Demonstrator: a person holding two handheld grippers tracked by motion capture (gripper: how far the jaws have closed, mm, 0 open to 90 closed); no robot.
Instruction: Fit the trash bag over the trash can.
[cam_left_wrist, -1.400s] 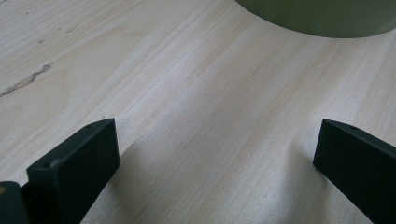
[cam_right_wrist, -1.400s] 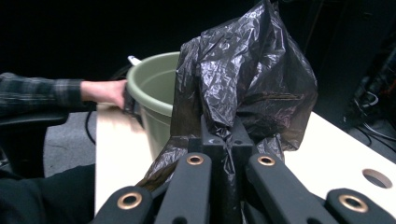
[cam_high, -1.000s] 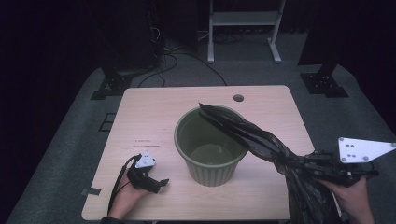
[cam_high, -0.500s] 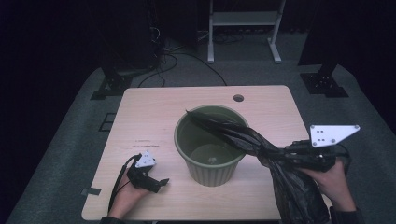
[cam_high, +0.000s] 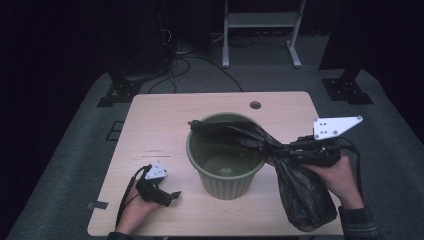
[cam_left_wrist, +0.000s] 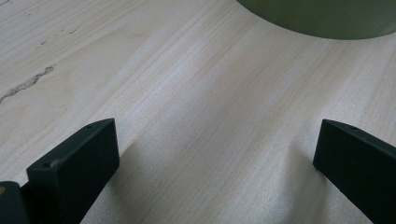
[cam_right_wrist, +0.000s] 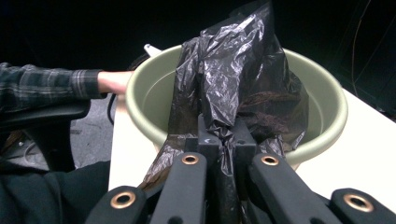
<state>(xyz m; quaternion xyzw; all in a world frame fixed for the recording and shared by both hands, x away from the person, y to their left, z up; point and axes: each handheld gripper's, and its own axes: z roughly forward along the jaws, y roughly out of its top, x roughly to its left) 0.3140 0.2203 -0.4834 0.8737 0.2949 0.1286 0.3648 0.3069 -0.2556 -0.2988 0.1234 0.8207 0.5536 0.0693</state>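
A crinkled black plastic bin bag (cam_high: 287, 172) is stretched across the right side of a round olive-green plastic bucket (cam_high: 227, 182). One end of the bag lies over the bucket's rim and reaches across its open mouth toward the far left edge; the rest hangs down outside the bucket's right wall and bulges on the tabletop near the front right corner. In the right gripper view the bag (cam_right_wrist: 233, 93) rises from between the jaws and drapes over the near rim of the bucket (cam_right_wrist: 327, 107).

The right gripper (cam_high: 300, 152) is clamped on a bunched fold of the bag, its black jaws pressed together with the plastic pinched between them, just to the right of the bucket.

The left gripper (cam_high: 167, 196) rests on the pale wooden table (cam_high: 165, 125) near the front left, well apart from the bag and to the left of the bucket. Its jaws stand wide apart with only bare wood (cam_left_wrist: 196, 116) between them, the bucket's base (cam_left_wrist: 327, 18) ahead.
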